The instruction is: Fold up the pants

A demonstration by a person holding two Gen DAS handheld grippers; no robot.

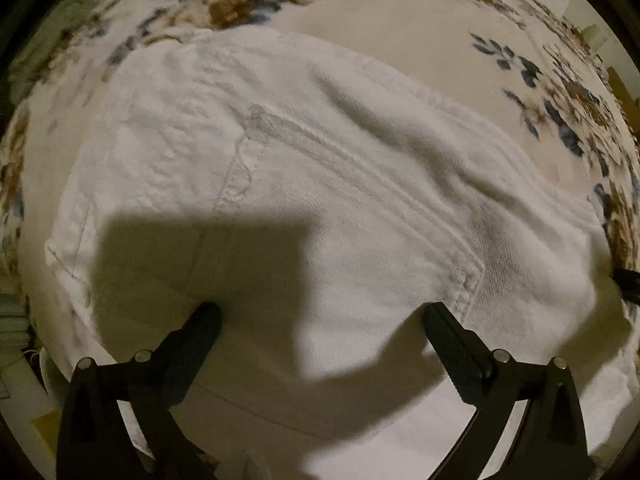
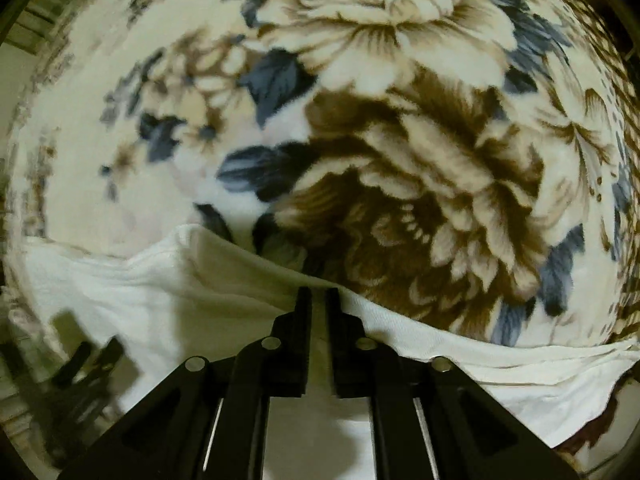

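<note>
White pants (image 1: 304,184) lie spread on a floral blanket (image 1: 400,12), seat side up with a back pocket seam showing. My left gripper (image 1: 322,314) hovers just above them, jaws wide open and empty; its shadow falls on the cloth. In the right wrist view my right gripper (image 2: 319,296) is shut on the edge of the pants (image 2: 168,280), lifting the white fabric into a ridge over the blanket (image 2: 400,140). The left gripper (image 2: 86,360) shows blurred at the lower left of that view.
The blanket with brown and blue flowers covers the whole surface. Greenish items (image 1: 12,320) and a yellow scrap (image 1: 44,424) lie beyond the left edge in the left wrist view. A dark object (image 1: 628,280) shows at the right edge.
</note>
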